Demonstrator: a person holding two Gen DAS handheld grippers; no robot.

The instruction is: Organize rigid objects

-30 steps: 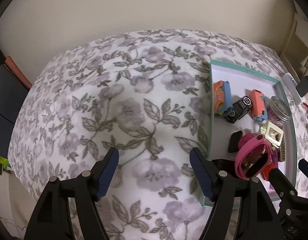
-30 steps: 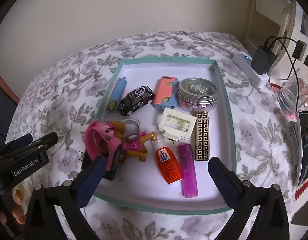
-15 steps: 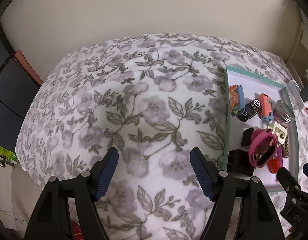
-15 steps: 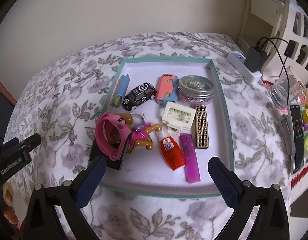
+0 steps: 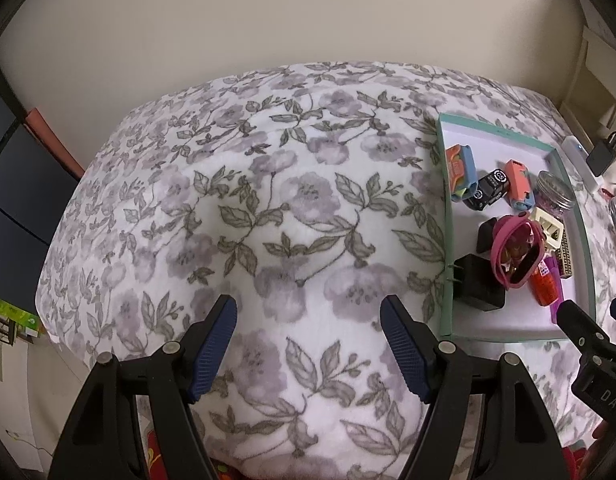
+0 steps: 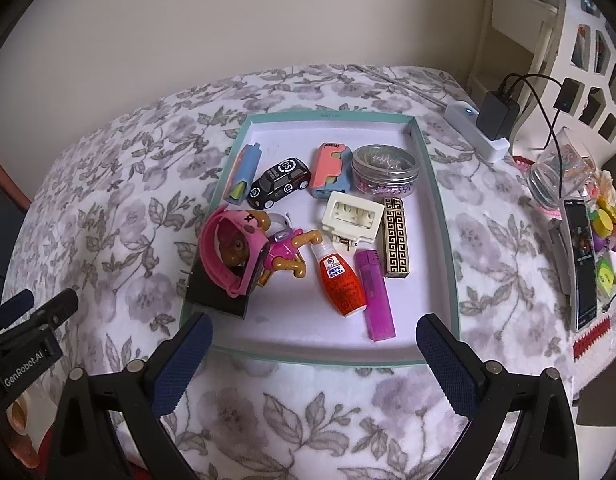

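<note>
Hovering above the floral blanket, the left gripper has its jaws spread wide and empty; the right gripper is likewise wide and empty, poised over the near rim of the teal-edged tray. Nearest in the tray, at 9 o'clock, a black charger block sits under a pink wristband that leans on a toy figure. At centre lie an orange glue bottle, a purple lighter and a gold patterned lighter, side by side. Farther, a cream plug, a black toy car and a round tin. Off the tray at 3 o'clock lies a phone; at 1 o'clock, a white power strip.
</note>
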